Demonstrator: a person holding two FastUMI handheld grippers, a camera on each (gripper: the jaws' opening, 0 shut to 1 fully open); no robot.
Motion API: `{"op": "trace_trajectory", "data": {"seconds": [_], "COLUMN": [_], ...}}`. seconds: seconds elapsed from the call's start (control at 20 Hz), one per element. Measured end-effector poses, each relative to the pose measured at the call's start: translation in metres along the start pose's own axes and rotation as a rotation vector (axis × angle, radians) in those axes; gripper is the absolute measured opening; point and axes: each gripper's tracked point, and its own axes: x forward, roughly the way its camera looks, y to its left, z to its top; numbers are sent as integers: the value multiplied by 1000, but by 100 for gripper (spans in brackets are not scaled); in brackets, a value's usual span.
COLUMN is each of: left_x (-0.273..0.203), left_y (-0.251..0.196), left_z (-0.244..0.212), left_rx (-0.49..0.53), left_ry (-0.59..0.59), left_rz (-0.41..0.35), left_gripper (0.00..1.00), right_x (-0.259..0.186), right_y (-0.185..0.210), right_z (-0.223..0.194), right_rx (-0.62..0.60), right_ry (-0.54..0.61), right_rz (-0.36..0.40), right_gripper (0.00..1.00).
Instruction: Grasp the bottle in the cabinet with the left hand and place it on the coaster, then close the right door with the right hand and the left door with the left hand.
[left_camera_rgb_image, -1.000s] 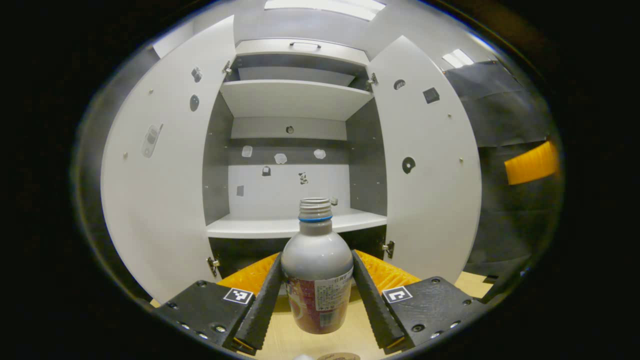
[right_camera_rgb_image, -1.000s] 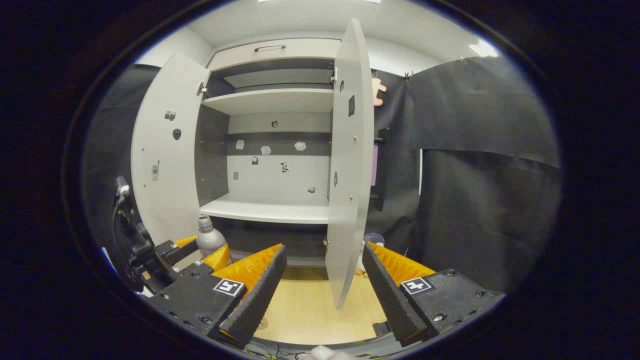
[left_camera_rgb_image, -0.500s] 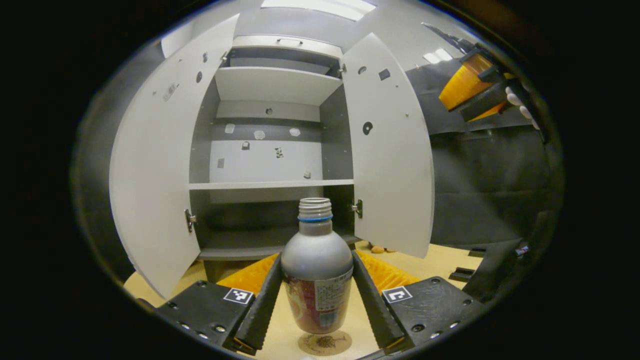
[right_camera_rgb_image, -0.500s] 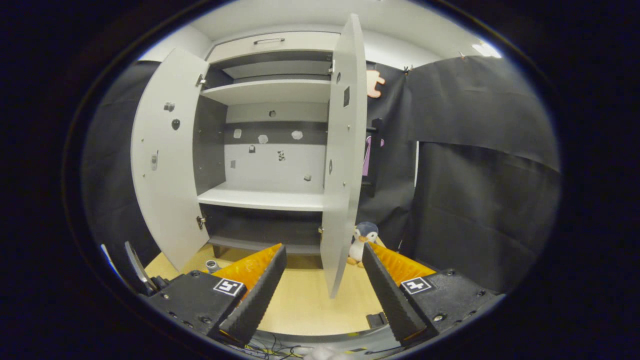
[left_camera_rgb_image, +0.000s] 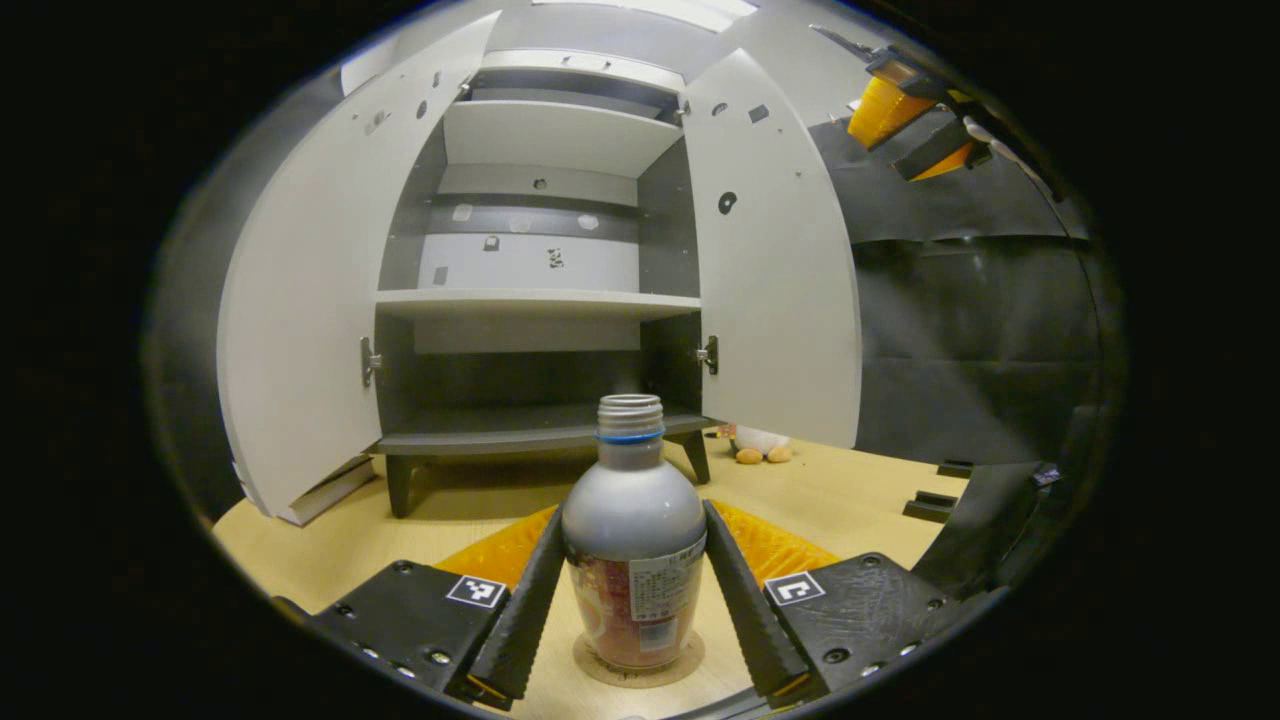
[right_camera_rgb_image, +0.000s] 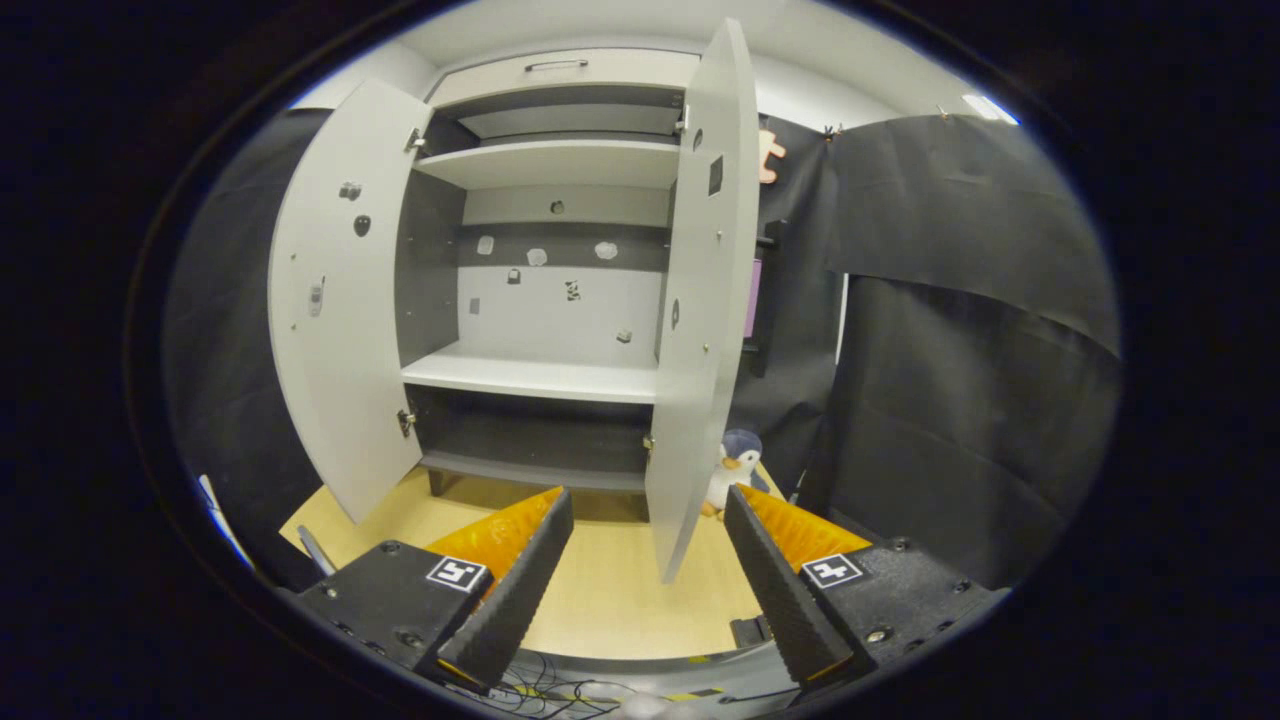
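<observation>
the left gripper (left_camera_rgb_image: 633, 590) holds the bottle (left_camera_rgb_image: 633, 560) tight between its two fingers, right on the coaster (left_camera_rgb_image: 636, 668). the right gripper (right_camera_rgb_image: 648, 575) has its fingers wide apart, with the right door (right_camera_rgb_image: 700, 300) ahead between them.

Both cams low, facing cabinet (left_camera_rgb_image: 540, 300)

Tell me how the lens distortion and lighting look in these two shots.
Left gripper view: fisheye bows the cabinet doors outward; the bottle is sharp, with soft glare on its shoulder. Right gripper view: the right door curves too; ceiling light is even, and the lower shelf sits in shadow.
</observation>
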Motion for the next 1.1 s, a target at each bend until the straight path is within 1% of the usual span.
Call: {"op": "trace_trajectory", "data": {"seconds": [0.05, 0.1, 0.15, 0.2, 0.25, 0.3, 0.35, 0.45, 0.5, 0.55, 0.6, 0.75, 0.8, 0.85, 0.9, 1.0, 1.05, 1.1], "left_x": [-1, -2, -3, -4, -5, -7, -4, -6, -7, -6, -6, -6, -6, -5, -6, -6, -7, -9], "left_y": [0, 0, -1, -1, -2, -3, -3, 1, 2, 2, 1, 1, 0, 0, 0, 0, 1, 1], "left_z": [-6, -9, -13, -14, -13, -14, -14, -11, -7, 1, 10, 45, 59, 74, 88, 120, 136, 154], "left_rx": [6, 10, 8, 7, 6, 6, 7, 15, 17, 20, 23, 42, 50, 56, 58, 48, 39, 29], "left_ry": [8, 12, 20, 14, 11, 13, 14, 24, 19, 8, -1, -43, -62, -74, -84, -102, -107, -114], "left_rz": [1, 5, 6, 7, 4, 4, 5, 26, 30, 35, 33, 33, 34, 38, 39, 45, 47, 47], "left_gripper": [79, 84, 84, 80, 81, 80, 82, 94, 95, 100, 97, 97, 98, 98, 97, 98, 100, 100], "right_x": [-1, -2, -3, -3, -4, -4, -5, -6, -8, -9, -10, -12, -12, -12, -12, -12, -12, -12], "right_y": [2, 4, 5, 5, 6, 6, 7, 8, 9, 7, 7, 4, 3, 2, 1, -4, -6, -8], "right_z": [-1, -2, -2, -3, -5, -6, -9, -14, -13, -15, -15, -16, -16, -17, -17, -17, -17, -16], "right_rx": [-6, -12, -16, -20, -22, -24, -24, -23, -22, -20, -17, 6, 13, 20, 25, 30, 33, 39], "right_ry": [0, 2, 3, 5, 7, 12, 17, 26, 27, 25, 22, 13, 9, 4, -1, -18, -28, -40], "right_rz": [5, 10, 13, 14, 16, 17, 18, 22, 25, 25, 26, 25, 25, 23, 22, 11, 2, -3], "right_gripper": [97, 97, 97, 100, 97, 99, 99, 100, 100, 97, 99, 100, 97, 97, 100, 100, 100, 99]}}
